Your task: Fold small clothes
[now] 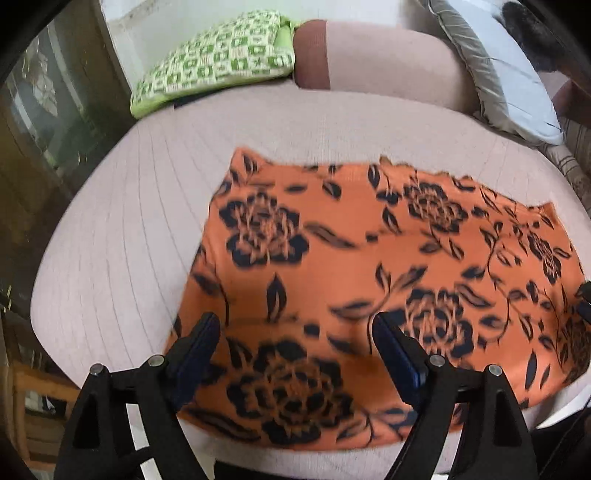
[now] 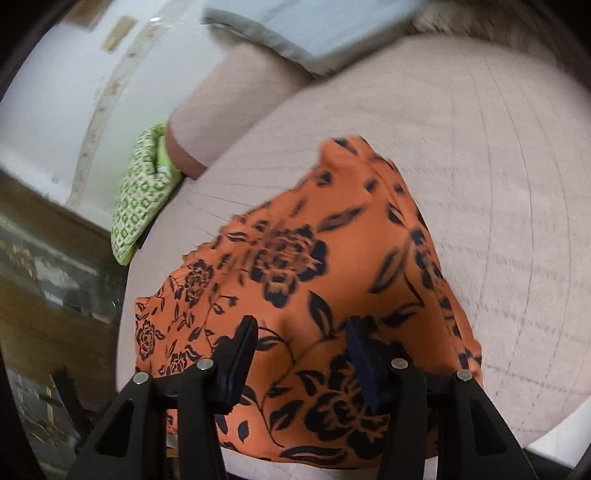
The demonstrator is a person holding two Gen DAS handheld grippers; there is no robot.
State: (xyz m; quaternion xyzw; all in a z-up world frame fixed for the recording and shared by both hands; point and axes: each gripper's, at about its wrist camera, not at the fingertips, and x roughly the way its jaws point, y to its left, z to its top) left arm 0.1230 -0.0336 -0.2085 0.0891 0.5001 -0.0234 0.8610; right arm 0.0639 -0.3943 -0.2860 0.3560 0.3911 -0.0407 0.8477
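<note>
Both wrist views look steeply down, close over sofa seat (image 1: 122, 229); share orange floral cloth (image 1: 369, 258).

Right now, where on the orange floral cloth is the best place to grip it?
Probably the near hem of the orange floral cloth, one corner per gripper, coming from the sofa seat's front edge: it lies flat, so only edges offer a pinch.

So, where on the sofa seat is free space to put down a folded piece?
Free: the pale seat left of the orange floral cloth, below the green checked cushion; and the wide bare seat on the cloth's other side, toward the grey pillow. Crowded: the near middle, under the cloth and both hand-held grippers.
</note>
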